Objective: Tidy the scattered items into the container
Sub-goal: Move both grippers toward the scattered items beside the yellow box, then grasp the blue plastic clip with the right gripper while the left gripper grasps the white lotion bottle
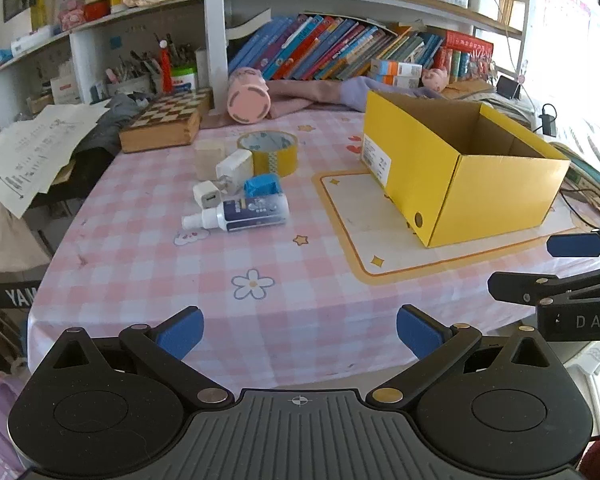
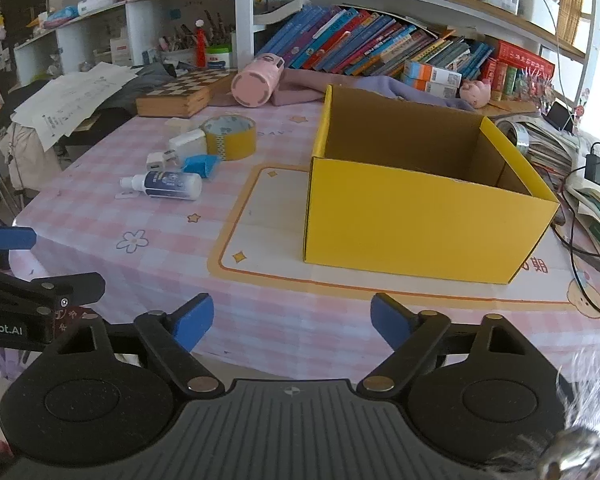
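An open yellow cardboard box [image 1: 460, 184] [image 2: 420, 224] stands on a cream mat, and I see nothing in the part of its inside that shows. Left of it lie a white spray bottle [image 1: 244, 212] [image 2: 168, 185], a blue packet [image 1: 262, 186] [image 2: 200, 165], a small white plug [image 1: 206, 195] [image 2: 156, 161], a bigger white charger [image 1: 234, 169] [image 2: 188, 144] and a roll of yellow tape [image 1: 270, 152] [image 2: 230, 136]. My left gripper [image 1: 300, 330] is open over the near table edge, holding nothing. My right gripper [image 2: 292, 322] is open and holds nothing, in front of the box.
A pink checked cloth [image 1: 260, 280] covers the table. At the back lie a wooden chess box [image 1: 166, 122], a pink cup on its side [image 1: 248, 98] and lilac fabric [image 2: 300, 84]. Bookshelves rise behind. Papers hang off the left; cables and books crowd the right.
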The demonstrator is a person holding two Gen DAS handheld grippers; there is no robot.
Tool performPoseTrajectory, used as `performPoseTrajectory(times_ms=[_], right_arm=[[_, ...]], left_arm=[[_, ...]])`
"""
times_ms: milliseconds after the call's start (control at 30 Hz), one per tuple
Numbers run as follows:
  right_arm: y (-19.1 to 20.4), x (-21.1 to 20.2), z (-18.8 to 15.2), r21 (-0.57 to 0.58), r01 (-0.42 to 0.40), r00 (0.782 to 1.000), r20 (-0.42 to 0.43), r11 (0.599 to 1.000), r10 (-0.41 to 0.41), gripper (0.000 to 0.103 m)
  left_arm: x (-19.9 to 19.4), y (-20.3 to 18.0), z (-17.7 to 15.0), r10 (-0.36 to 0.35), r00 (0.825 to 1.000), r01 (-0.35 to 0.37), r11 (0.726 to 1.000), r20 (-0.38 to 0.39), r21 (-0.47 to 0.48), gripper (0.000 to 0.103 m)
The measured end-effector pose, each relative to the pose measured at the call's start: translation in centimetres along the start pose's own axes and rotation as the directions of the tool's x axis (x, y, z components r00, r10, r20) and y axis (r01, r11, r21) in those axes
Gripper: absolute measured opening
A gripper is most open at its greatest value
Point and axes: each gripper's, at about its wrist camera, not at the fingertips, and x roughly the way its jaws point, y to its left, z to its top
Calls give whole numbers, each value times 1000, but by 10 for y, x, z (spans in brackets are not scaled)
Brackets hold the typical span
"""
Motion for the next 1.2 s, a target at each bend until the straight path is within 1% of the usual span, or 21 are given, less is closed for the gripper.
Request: performPoseTrajectory(times_ms=[167, 333, 600, 833, 933, 1067, 1200], right_arm=[[2, 2, 3, -3, -4, 1000, -3, 1000, 4, 82], [12, 5, 7, -32, -22, 1000, -3, 999, 21, 82], [28, 13, 18, -88, -65, 998, -11, 994, 65, 82], [39, 27, 24, -129, -115, 993, -32, 985, 112, 81], [45, 33, 28, -154, -130, 991, -33, 980, 126, 79], [50, 41, 36, -185, -155, 988, -32, 971, 152, 74], [51, 55, 52, -184, -190, 981, -16, 964, 191, 67]], left_arm=[[1, 5, -1, 3, 1000, -3, 1000, -7, -6, 103], [0, 13, 0, 14, 1000, -14, 1000, -11, -18, 103], [0, 32, -3, 49, 998, -52, 995, -34, -85, 103], [5, 43, -7, 71, 995, -78, 990, -67, -117, 103], [11, 46, -8, 55, 994, -67, 989, -90, -129, 103], [20, 47, -5, 44, 993, -57, 990, -108, -128, 103], [30, 49, 1, 55, 993, -67, 991, -104, -117, 103]])
